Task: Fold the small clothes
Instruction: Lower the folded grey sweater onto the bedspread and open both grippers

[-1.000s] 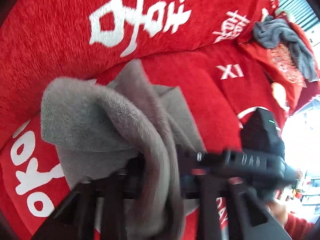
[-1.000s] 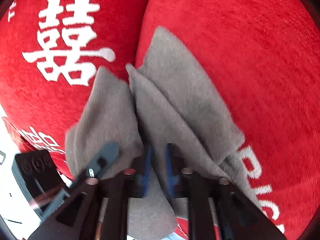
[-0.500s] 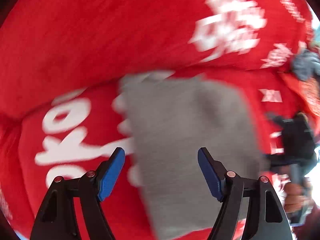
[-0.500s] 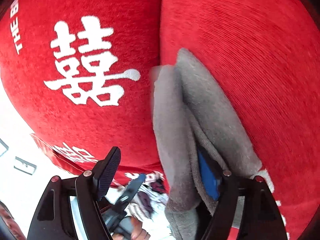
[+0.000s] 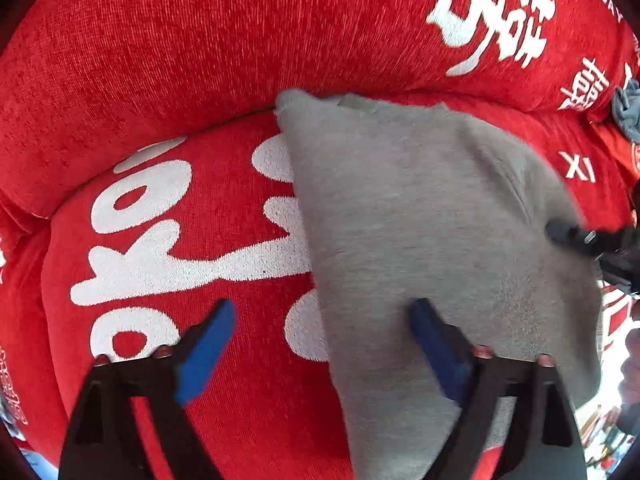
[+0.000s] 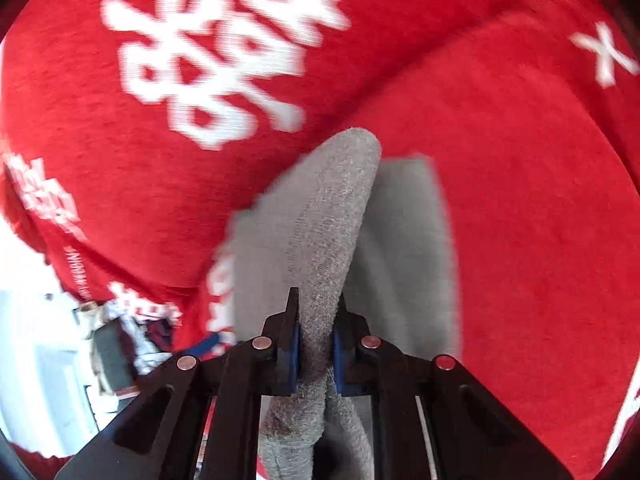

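Note:
A small grey cloth (image 5: 432,240) lies folded flat on a red sofa seat with white lettering (image 5: 168,240). My left gripper (image 5: 320,316) is open and empty, hovering over the cloth's near left edge; one blue pad is over the cloth, the other over the seat. My right gripper (image 6: 316,340) is shut on a raised fold of the same grey cloth (image 6: 336,216). Its black tip shows at the cloth's right edge in the left wrist view (image 5: 576,236).
The red sofa backrest (image 5: 240,40) with white characters rises just behind the cloth. Another grey garment (image 5: 628,108) lies far right on the sofa. The sofa's front edge and a bright room show at the lower left of the right wrist view (image 6: 80,320).
My left gripper let go of the cloth and opened; the cloth now lies flat. My right gripper opened half a second ago, then shut again on a fold of the cloth.

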`<state>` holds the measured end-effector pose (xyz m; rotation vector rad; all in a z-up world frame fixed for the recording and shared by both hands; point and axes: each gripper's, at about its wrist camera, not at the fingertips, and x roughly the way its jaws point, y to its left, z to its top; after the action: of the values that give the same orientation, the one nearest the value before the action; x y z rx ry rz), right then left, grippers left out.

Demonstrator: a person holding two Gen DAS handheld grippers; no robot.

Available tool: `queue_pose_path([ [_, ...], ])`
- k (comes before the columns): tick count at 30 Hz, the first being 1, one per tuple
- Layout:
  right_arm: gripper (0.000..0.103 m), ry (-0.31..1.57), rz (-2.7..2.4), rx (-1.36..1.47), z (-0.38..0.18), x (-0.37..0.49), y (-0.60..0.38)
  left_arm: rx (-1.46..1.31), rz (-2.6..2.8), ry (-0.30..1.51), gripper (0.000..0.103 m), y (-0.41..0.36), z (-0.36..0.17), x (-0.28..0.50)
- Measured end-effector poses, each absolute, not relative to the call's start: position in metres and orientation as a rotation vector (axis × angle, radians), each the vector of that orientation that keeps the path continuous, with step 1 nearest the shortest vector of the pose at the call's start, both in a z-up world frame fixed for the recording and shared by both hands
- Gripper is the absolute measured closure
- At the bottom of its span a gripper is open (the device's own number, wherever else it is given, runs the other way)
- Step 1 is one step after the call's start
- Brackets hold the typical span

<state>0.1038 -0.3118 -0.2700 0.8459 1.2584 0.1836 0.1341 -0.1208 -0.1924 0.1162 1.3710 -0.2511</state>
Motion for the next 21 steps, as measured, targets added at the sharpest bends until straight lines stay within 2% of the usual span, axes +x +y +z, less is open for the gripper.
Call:
queue_pose_path([
  [3,0.081,1.248,0.135,0.982,-0.289,0.083,-0.338,0.094,-0.256,1.391,0.009,-0.115,-0.191,0.135],
  [8,0.075,1.227,0.057,0.866,-0.246,0.065,-0.34,0.128,-0.25,1.394,0.009,-0.106,-0.176,0.129],
  [11,0.075,1.179,0.182,0.843,-0.215,0.048,-0.33,0.154,-0.272,1.406,0.009,-0.103,-0.169,0.118],
  [14,0.075,1.208,0.261,0.752,-0.199,0.038,-0.307,0.172,-0.301,1.416,0.009,-0.108,-0.17,0.103],
  [19,0.075,1.333,0.28,0.516,-0.222,0.043,-0.256,0.188,-0.306,1.46,0.009,-0.124,-0.192,0.083],
  [21,0.083,1.394,0.228,0.407,-0.242,0.041,-0.251,0.184,-0.297,1.489,0.009,-0.124,-0.204,0.079],
])
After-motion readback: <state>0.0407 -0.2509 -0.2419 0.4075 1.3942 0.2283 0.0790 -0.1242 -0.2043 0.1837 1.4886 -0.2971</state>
